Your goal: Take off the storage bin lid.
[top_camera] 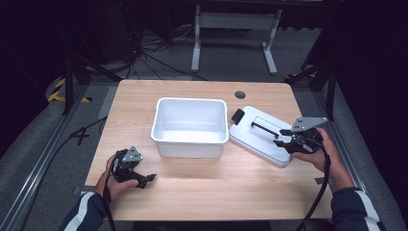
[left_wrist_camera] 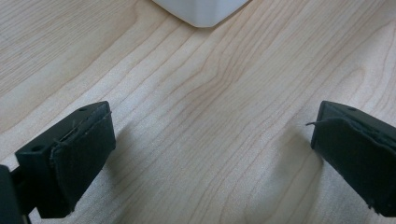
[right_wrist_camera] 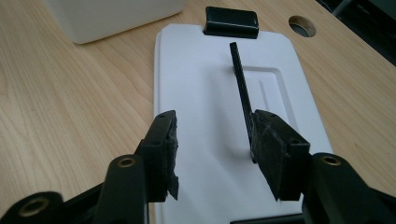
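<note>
The right claw (right_wrist_camera: 215, 154) sits low over the near end of the flat white lid (right_wrist_camera: 205, 84), and its jaws are spread apart with nothing pinched between them. The thin black handle (right_wrist_camera: 240, 79) of the lid runs away from the claw, right beside its right-hand jaw, and a black clip (right_wrist_camera: 231, 21) sits at the far end of the lid. The left claw (left_wrist_camera: 210, 149) is spread wide over the bare wooden table (left_wrist_camera: 210, 93), with a corner of the white tub (left_wrist_camera: 201, 9) ahead of it.
</note>
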`<move>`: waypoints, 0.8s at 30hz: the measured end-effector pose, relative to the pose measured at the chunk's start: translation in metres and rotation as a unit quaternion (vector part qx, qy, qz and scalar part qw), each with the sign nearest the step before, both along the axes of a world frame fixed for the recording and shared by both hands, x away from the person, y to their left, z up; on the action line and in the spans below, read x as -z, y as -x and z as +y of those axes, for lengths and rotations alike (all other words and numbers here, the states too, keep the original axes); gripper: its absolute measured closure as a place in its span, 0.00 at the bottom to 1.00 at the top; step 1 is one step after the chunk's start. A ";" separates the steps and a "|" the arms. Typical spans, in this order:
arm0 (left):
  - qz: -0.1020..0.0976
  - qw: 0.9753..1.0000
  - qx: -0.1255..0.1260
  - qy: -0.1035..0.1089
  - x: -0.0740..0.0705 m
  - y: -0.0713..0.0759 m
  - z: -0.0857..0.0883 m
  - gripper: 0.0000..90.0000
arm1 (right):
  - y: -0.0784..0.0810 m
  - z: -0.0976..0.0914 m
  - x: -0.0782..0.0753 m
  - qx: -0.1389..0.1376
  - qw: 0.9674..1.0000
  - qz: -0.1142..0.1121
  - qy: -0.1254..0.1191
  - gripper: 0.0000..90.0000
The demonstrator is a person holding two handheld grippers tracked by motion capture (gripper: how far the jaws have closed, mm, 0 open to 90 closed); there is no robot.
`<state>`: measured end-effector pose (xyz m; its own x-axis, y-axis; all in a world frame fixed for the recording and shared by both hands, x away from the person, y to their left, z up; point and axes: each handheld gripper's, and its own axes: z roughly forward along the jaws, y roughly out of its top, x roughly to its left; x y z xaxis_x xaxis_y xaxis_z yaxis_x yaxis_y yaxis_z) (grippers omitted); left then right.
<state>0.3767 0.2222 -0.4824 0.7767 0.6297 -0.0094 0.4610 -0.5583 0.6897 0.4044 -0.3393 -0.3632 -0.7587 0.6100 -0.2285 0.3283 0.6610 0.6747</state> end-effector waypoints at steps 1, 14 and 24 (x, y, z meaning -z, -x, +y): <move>0.000 1.000 0.000 0.001 0.000 0.000 0.000 0.00 | 0.003 -0.003 0.001 0.001 1.000 -0.003 -0.002 0.55; 0.000 1.000 0.000 0.001 0.000 0.000 0.000 0.00 | 0.041 -0.022 0.013 0.006 1.000 -0.020 -0.015 0.48; 0.000 1.000 0.000 0.001 0.000 0.000 0.000 0.00 | 0.058 -0.033 0.040 0.015 1.000 -0.018 -0.021 0.43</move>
